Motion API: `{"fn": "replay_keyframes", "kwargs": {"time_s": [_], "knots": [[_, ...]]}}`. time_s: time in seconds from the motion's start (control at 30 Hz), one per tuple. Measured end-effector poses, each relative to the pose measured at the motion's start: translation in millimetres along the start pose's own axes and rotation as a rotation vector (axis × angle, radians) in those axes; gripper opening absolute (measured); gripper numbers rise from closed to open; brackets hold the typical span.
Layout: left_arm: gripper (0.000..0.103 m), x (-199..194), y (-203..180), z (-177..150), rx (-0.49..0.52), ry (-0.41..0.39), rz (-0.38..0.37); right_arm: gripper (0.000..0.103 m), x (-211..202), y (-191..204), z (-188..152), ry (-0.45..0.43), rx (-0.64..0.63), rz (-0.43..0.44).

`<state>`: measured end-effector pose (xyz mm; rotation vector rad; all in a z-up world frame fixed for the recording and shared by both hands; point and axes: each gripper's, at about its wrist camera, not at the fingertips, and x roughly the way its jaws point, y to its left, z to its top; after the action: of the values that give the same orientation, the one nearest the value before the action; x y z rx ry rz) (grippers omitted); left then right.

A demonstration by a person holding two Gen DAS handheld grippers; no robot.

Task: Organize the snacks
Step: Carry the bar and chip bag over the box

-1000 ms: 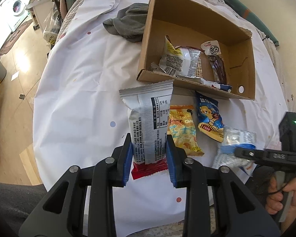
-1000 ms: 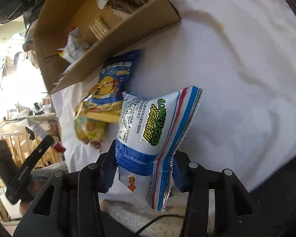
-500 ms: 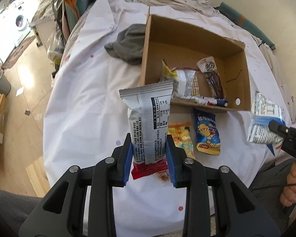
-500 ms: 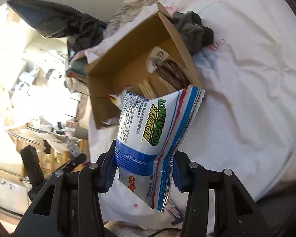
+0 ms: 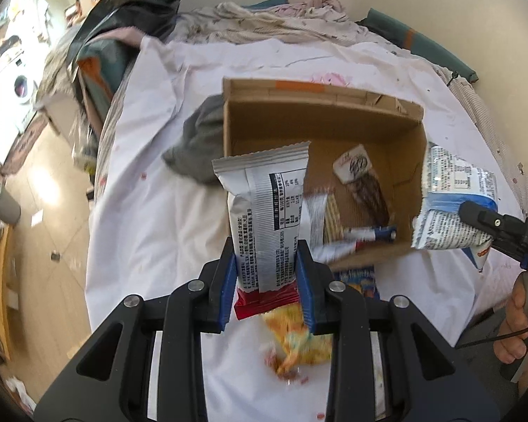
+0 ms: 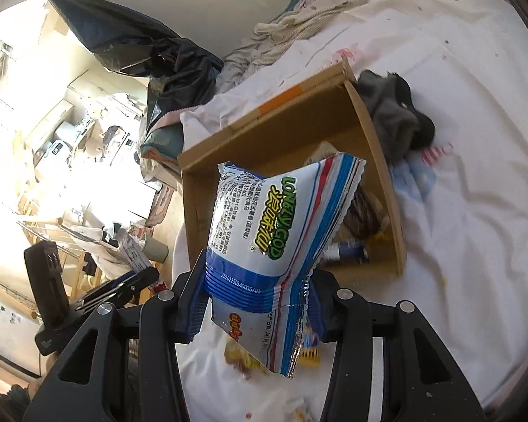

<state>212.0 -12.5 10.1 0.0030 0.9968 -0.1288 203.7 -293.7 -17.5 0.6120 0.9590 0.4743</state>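
Two grippers, each clamped on a snack packet. The left gripper (image 5: 266, 274) pinches a silver packet (image 5: 264, 207) with a red lower end, held upright between its blue pads; the packet's top stands in front of the near-left corner of the cardboard box (image 5: 320, 105). The right gripper (image 6: 255, 302) grips a blue-and-white "Lonely God" bag (image 6: 274, 228) across its lower part, the bag rising in front of the box opening; from the left wrist view it sits just outside the box's right wall.

The box lies open on a white sheet (image 5: 151, 211) and already contains several items — a dark-striped wrapper with a white end (image 5: 362, 179), a white-and-yellow pack (image 5: 325, 218) and a slim blue-and-red one (image 5: 366, 235) against the near wall.

Outside the box, on the sheet near the fingers, lie a yellow snack bag (image 5: 295, 337), blurred, and part of a blue bag (image 5: 357, 277) — probably another snack. A grey cloth (image 5: 200, 147) rests against the box's left wall.
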Motion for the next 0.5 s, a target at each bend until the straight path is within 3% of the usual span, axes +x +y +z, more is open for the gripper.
{"fn": "replay_keyframes", "kwargs": {"time_s": [0.27,0.5], "knots": [[0.027,31,-15,40,0.065,-0.053,0.039,0.05,32,-5,30,0.01,-0.023,-0.031],[0.027,57,-25,42,0.123,-0.094,0.065,0.05,59,-6,35,0.052,-0.063,-0.063]]}}
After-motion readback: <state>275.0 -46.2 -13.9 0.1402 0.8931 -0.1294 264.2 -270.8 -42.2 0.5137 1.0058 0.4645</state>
